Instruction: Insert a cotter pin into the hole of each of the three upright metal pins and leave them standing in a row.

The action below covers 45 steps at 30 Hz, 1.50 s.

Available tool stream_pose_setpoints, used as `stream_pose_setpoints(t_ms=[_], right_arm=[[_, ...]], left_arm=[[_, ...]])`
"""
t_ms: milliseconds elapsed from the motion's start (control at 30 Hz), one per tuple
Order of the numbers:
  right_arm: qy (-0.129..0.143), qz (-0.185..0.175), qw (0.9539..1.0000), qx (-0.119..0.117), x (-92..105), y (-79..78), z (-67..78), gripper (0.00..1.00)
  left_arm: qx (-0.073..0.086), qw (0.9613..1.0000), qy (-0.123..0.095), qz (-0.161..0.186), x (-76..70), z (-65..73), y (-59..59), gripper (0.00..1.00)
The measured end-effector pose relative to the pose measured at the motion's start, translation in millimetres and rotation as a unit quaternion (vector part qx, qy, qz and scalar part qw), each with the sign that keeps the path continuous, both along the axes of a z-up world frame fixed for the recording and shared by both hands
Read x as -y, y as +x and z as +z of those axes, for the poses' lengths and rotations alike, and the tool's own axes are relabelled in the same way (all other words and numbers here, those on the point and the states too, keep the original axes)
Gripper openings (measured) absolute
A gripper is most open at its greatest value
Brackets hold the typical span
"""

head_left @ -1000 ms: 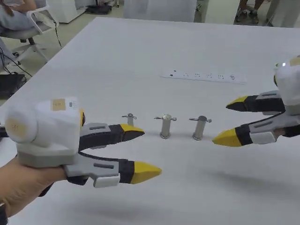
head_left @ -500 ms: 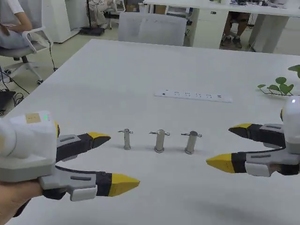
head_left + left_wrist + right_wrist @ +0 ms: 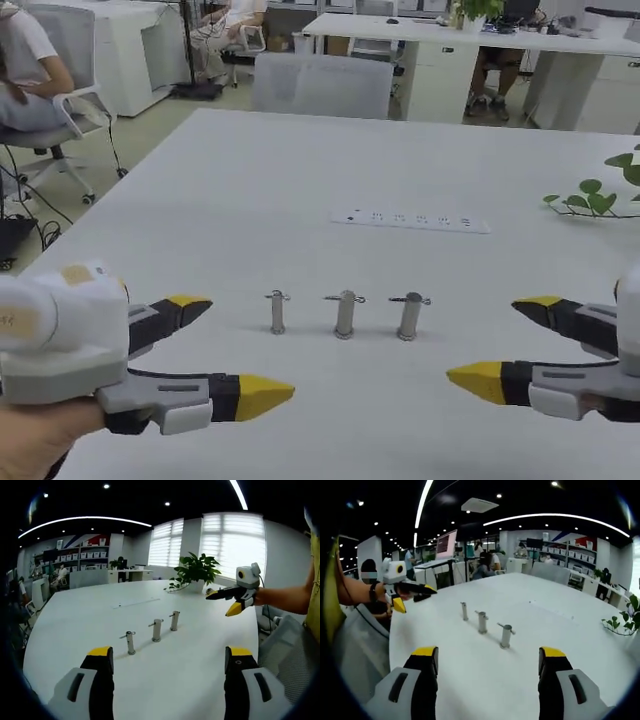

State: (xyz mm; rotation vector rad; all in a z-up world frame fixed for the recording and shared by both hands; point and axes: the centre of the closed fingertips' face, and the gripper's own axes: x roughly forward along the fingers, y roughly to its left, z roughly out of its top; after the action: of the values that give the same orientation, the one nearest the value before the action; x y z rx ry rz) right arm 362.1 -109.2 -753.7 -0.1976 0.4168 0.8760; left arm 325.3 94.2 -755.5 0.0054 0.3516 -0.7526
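Observation:
Three short metal pins stand upright in a row on the white table: the left pin point(image 3: 277, 311), the middle pin point(image 3: 345, 314) and the right pin point(image 3: 410, 315), each with a cotter pin through its top. The same row appears as pins point(image 3: 156, 630) in the left gripper view and as pins point(image 3: 482, 622) in the right gripper view. My left gripper point(image 3: 232, 346) is open at the lower left, well short of the row. My right gripper point(image 3: 505, 340) is open at the lower right, clear of the right pin. Both hold nothing.
A white power strip point(image 3: 409, 220) lies on the table beyond the pins. A leafy plant point(image 3: 598, 196) sits at the right edge. A grey chair point(image 3: 320, 86) stands at the far end; a person sits on a chair point(image 3: 40, 90) at left.
Both grippers have drawn back from the pins toward me and apart. The head camera tilted up, showing more of the room. The pins stand as before.

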Motion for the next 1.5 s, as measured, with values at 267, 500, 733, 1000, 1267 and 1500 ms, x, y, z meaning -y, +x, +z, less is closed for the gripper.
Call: stream_pose_setpoints(t_ms=[267,500,733,1000,1267,1500], right_arm=[[0.012,-0.008,0.9999,0.008,-4.5,3.5,-6.4,0.86],[0.016,-0.017,0.9997,0.000,-5.3,5.4,-17.9,0.88],[0.016,-0.020,0.9997,-0.003,-5.0,3.2,-20.0,0.88],[0.010,-0.018,0.9998,-0.007,-4.6,0.0,-22.7,0.88],[0.006,-0.015,0.9998,-0.013,-2.3,-1.3,-28.8,0.88],[0.005,-0.014,0.9998,-0.013,-2.1,-1.8,-29.9,0.87]], left_arm=[[-0.004,0.9998,-0.008,0.015,-2.4,-2.7,8.9,0.92],[-0.008,0.9999,0.002,0.010,-0.4,-9.0,11.5,0.93],[-0.015,0.9998,0.000,0.012,-2.4,-14.1,10.3,0.93],[-0.019,0.9998,-0.001,0.010,-1.0,-16.6,10.5,0.92],[-0.020,0.9997,0.000,0.010,-1.0,-17.9,11.0,0.91],[-0.023,0.9997,0.000,0.008,0.5,-19.1,10.6,0.91]])
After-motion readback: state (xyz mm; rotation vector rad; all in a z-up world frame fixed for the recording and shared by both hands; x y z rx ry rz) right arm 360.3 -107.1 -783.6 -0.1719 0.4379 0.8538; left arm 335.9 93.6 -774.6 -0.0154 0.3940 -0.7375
